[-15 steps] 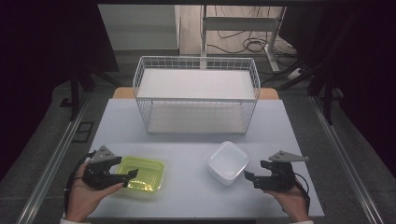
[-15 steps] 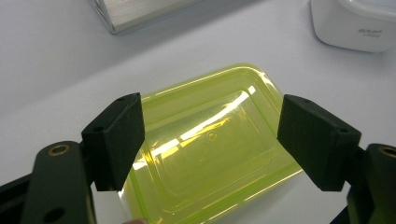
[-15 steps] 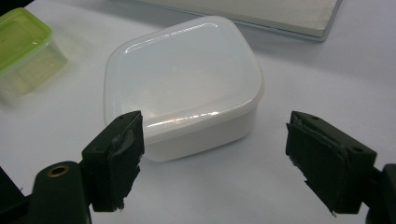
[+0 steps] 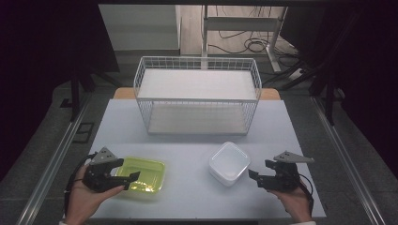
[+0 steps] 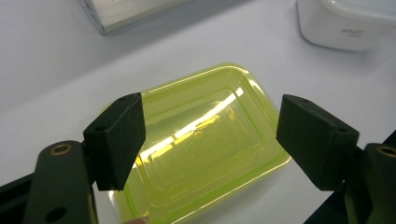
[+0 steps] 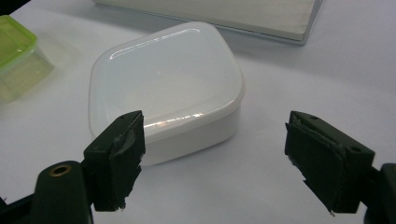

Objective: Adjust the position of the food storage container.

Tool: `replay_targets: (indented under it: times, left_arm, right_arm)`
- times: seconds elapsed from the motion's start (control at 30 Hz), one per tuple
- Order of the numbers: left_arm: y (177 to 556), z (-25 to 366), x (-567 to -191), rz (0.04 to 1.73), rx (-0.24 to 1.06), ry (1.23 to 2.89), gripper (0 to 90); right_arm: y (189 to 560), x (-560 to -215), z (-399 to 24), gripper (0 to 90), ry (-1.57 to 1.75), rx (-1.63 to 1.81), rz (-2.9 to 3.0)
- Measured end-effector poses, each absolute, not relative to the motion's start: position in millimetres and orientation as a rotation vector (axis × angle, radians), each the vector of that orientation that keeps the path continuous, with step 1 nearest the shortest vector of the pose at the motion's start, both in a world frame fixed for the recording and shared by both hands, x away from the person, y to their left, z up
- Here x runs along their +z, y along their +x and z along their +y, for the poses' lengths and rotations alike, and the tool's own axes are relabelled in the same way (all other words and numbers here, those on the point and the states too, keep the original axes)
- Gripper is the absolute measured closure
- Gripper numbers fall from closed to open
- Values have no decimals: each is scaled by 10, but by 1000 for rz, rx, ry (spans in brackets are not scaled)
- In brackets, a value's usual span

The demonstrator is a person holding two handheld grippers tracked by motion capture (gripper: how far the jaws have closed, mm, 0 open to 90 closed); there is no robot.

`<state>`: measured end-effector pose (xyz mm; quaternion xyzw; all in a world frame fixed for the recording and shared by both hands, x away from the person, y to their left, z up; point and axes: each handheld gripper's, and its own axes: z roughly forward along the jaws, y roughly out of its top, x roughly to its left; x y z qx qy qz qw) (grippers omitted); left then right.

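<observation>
Left gripper [image 4: 126, 169] hangs released over the near end of a translucent yellow-green rectangular tub [image 4: 142, 175], left of the glossy white rounded-square lidded box [image 4: 229, 162]. Right gripper [image 4: 259, 170], also released, waits just right of that box; a white wire basket [image 4: 197, 95] stands behind it on the pale worktop [image 4: 187, 197].

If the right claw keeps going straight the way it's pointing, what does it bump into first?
Most likely the white lidded box. The right claw points at it with open jaws, and the box sits just ahead on the table, nothing between. Exact depth is hard to judge.
</observation>
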<state>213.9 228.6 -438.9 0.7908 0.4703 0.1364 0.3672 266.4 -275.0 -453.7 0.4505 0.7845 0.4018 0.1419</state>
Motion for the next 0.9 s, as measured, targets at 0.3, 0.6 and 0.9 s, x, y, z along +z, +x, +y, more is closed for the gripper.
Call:
replay_targets:
  times: [0.3, 0.6, 0.9]
  left_arm:
    - [2118, 2231, -4354, 1225, 318, 2030, 261]
    - [2191, 2268, -4433, 1297, 292, 2026, 334]
    - [2147, 2302, -4433, 1266, 260, 2064, 426]
  right_arm:
    - [2649, -4539, -2706, 200, 1291, 1150, 2268]
    - [2664, -4566, -2792, 201, 1327, 1138, 2248]
    - [2630, -4561, -2773, 200, 1322, 1121, 2236]
